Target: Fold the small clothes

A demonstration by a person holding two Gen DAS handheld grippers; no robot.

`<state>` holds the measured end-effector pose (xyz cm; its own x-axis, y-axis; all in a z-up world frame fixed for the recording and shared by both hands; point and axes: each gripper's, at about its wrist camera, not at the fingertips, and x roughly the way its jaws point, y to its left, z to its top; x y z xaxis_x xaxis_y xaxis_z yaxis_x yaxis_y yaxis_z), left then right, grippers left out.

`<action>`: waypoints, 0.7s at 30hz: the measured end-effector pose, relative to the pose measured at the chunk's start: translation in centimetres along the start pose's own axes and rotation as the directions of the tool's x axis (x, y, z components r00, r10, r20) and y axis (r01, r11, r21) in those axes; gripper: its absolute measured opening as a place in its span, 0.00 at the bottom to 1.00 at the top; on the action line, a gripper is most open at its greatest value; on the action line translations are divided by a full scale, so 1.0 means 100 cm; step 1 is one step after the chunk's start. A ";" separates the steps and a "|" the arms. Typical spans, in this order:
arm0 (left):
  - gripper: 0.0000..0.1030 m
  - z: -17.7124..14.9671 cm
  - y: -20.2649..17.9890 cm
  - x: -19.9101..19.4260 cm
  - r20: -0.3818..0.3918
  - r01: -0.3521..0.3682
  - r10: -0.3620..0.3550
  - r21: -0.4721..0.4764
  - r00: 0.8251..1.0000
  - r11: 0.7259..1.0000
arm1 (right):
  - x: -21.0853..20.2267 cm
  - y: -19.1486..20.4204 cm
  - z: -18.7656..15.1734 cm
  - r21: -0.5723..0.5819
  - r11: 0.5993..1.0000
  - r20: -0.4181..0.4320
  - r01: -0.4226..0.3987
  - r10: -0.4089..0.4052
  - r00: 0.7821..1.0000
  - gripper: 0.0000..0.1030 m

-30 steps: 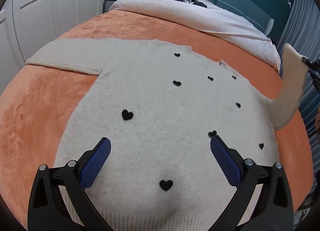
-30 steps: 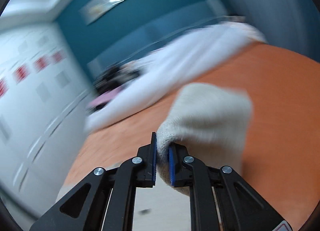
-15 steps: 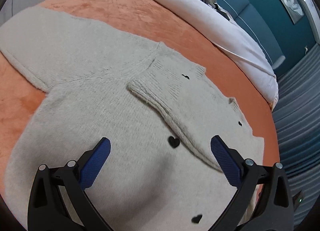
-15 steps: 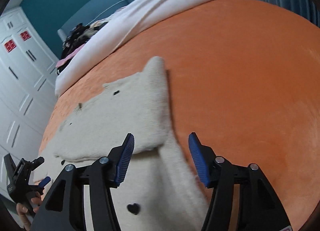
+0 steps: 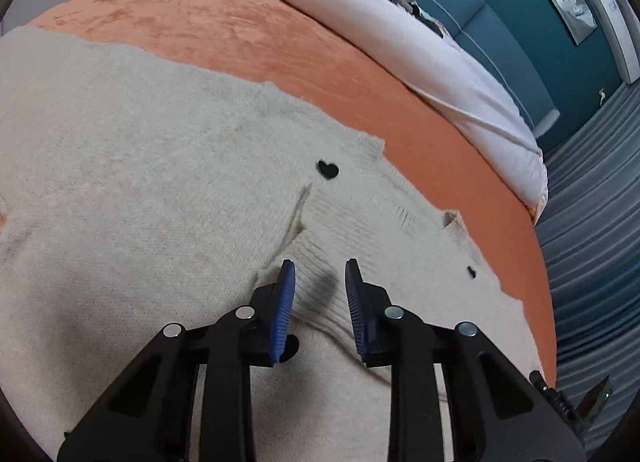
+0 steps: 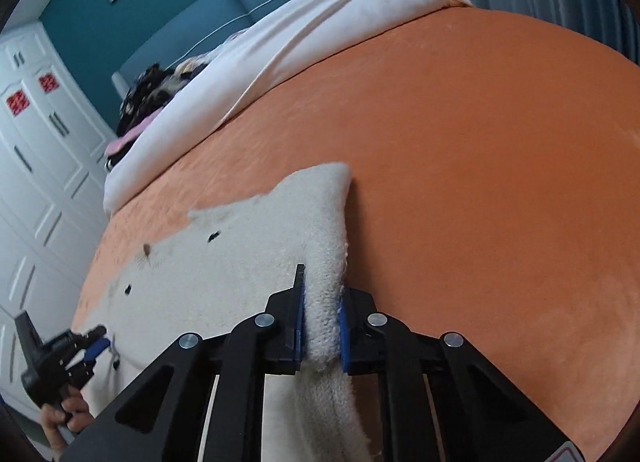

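The orange bed [image 6: 480, 166] carries the cream sweater [image 5: 140, 182] with black hearts, which lies flat on the near part of the bed, and half a second ago both claws were wide open above it. Now the right claw [image 6: 322, 332] is closed on the sweater's right folded edge [image 6: 326, 262], and the left claw [image 5: 320, 294] has narrowed around the ribbed cuff [image 5: 332, 230] of the sleeve that lies across the body, but its blue pads [image 5: 284, 302] are not yet together. I think the next fold is starting; no containers are visible.
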<state>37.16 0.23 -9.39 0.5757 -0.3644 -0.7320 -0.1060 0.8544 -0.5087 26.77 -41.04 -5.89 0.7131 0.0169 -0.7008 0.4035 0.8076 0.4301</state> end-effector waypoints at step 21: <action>0.00 0.005 -0.002 -0.018 0.121 0.086 -0.083 -0.015 0.989 0.996 | 0.058 0.113 0.036 -0.336 0.941 -0.097 -0.035 0.002 0.995 0.21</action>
<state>36.51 0.90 -7.78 0.6762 -0.3870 -0.6269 -0.0686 0.8142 -0.5766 37.54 -33.91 -3.03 0.6549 0.0758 -0.7519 0.1627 0.9575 0.2383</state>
